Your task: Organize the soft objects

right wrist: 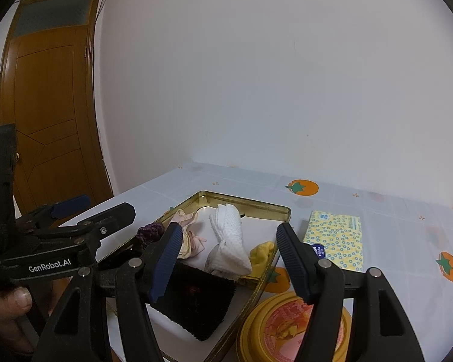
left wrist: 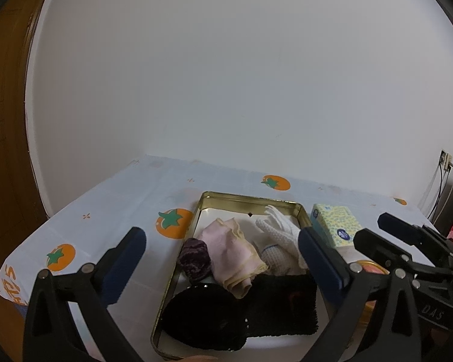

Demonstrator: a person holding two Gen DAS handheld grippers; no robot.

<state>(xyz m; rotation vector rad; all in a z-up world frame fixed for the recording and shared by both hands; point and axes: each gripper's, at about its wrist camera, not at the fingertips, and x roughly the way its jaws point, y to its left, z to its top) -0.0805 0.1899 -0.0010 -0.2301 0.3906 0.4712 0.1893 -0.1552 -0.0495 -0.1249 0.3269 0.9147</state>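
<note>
A gold tin tray (left wrist: 247,200) (right wrist: 250,203) on the tomato-print tablecloth holds soft things. In it lie a pink cloth (left wrist: 229,250) (right wrist: 187,220), a purple scrunchie (left wrist: 194,259) (right wrist: 149,230), a white knit glove (left wrist: 277,232) (right wrist: 229,241), a black cloth (left wrist: 284,304) (right wrist: 196,298), a black round piece (left wrist: 202,316) and a yellow scrap (right wrist: 262,253). My left gripper (left wrist: 222,235) (right wrist: 102,208) hangs open over the tray's near half, gripping nothing. My right gripper (right wrist: 229,232) (left wrist: 371,227) is open too, above the tray's near right side, with nothing between its fingers.
A yellow-patterned tissue pack (left wrist: 336,224) (right wrist: 335,238) lies right of the tray. A round yellow tin with a pink lid (right wrist: 290,325) sits at the tray's near right corner. A hand (right wrist: 15,298) holds the left gripper. A wooden door (right wrist: 45,105) stands at the left.
</note>
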